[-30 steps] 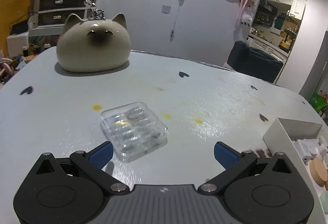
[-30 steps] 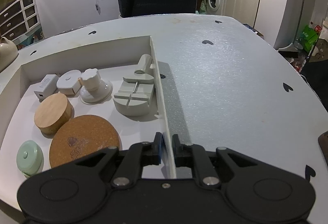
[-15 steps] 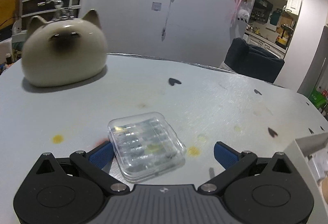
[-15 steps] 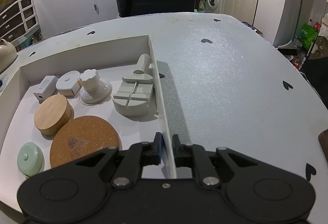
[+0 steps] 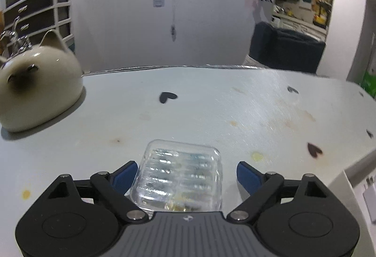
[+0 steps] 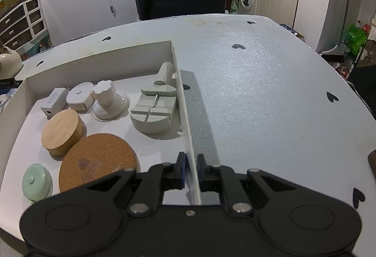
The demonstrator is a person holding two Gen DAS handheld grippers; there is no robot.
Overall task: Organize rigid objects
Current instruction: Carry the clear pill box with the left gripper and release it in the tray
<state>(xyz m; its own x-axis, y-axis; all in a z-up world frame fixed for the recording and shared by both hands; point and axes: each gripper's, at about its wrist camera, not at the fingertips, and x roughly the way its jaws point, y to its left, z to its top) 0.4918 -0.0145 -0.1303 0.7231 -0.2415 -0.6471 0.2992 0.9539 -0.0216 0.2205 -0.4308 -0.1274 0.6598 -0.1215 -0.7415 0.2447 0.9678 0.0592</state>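
A clear plastic case (image 5: 179,177) lies on the white table between the open fingers of my left gripper (image 5: 186,174); the left pad is close to its side, the right pad stands apart. My right gripper (image 6: 190,168) is shut on the right wall of a shallow white box (image 6: 178,83). In the box lie a cork coaster (image 6: 97,163), a wooden lid (image 6: 62,131), a mint round tin (image 6: 36,180), a grey clamp tool (image 6: 154,108), a white suction knob (image 6: 108,104) and small white parts (image 6: 78,98).
A cream cat-shaped ceramic holder (image 5: 35,90) stands at the table's left; it also shows in the right wrist view (image 6: 9,60). The box corner (image 5: 352,207) shows at the left view's lower right. A dark chair (image 6: 181,0) stands beyond the table's far edge.
My left gripper has moved forward and turned right, so the clear case now sits deep between its fingers. The right gripper has kept its hold on the box wall.
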